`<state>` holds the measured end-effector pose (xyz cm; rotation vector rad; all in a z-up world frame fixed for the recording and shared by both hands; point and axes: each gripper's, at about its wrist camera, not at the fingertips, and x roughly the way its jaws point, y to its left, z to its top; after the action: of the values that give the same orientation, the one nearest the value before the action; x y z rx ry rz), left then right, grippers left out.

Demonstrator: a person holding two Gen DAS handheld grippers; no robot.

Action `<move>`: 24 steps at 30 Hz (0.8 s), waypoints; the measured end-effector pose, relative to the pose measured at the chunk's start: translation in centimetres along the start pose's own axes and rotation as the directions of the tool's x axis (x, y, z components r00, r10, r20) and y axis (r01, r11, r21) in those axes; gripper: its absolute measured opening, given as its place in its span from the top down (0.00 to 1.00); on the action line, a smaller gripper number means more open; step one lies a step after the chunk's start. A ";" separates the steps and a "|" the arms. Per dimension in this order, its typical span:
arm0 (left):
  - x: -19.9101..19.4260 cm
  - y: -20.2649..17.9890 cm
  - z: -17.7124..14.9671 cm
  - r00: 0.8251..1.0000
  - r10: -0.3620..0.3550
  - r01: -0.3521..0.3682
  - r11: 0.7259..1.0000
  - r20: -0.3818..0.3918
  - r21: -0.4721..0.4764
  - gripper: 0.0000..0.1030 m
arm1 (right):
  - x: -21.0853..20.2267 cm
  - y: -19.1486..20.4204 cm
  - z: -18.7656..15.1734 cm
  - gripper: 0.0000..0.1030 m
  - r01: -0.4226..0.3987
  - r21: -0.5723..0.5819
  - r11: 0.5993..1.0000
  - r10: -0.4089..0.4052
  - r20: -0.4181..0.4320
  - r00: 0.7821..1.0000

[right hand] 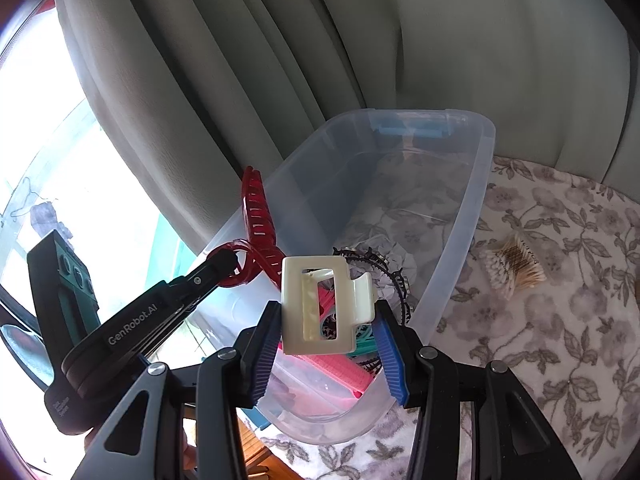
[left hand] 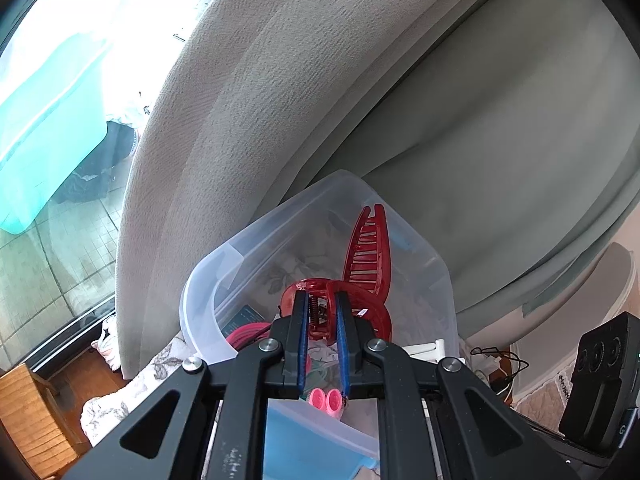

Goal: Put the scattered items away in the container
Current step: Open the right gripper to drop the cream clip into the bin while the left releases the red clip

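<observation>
Red clip [left hand: 360, 276] is pinched by the left hand-held gripper [left hand: 322, 312], cream clip [right hand: 320, 304] by the right hand-held gripper [right hand: 326, 340], both over the bin [right hand: 476, 216]; the rim could be caught by long red teeth, spilling it outside

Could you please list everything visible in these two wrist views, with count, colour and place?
container: one, clear plastic, on the floral cloth before the curtain
red hair clip: one, red, held over the container's left rim
cream claw clip: one, cream, held above the container's near end
hair rollers: several, pink and teal, inside the container
black hair bands: a few, black, inside the container
cotton swabs: one bundle, white-tipped, on the cloth right of the container
floral cloth: one, white and grey
curtain: one, grey-green, behind
left gripper: shut on the red hair clip
right gripper: shut on the cream claw clip
</observation>
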<state>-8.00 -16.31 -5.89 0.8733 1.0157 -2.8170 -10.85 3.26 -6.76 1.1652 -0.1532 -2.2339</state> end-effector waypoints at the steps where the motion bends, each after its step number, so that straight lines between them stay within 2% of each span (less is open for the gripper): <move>1: 0.0 0.0 0.0 1.000 -0.003 0.003 1.000 0.001 0.000 0.86 | 0.0 0.0 0.0 0.52 0.001 -0.002 1.000 -0.001 0.000 1.000; 4: -0.2 -0.1 -0.1 1.000 -0.021 0.021 1.000 0.008 -0.001 0.76 | -0.1 0.2 0.0 0.51 0.001 -0.010 1.000 -0.001 -0.002 1.000; 7: -0.5 -0.4 -0.2 0.999 -0.039 0.039 0.999 0.022 0.009 0.52 | -0.1 0.3 -0.1 0.46 0.000 -0.017 1.000 0.000 -0.004 1.000; 8: -0.5 -0.5 -0.3 0.999 -0.049 0.049 0.999 0.022 0.011 0.48 | 0.0 0.3 -0.1 0.45 -0.001 -0.020 1.000 0.000 -0.005 1.000; 24: -1.2 -1.2 -1.0 0.999 -0.044 0.044 0.999 0.011 0.007 0.42 | 0.0 0.4 -0.4 0.43 -0.006 -0.045 0.999 0.005 -0.025 1.000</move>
<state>-6.72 -14.97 -5.24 0.8444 1.0382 -2.8596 -10.36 2.99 -6.81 1.1663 -0.0952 -2.2058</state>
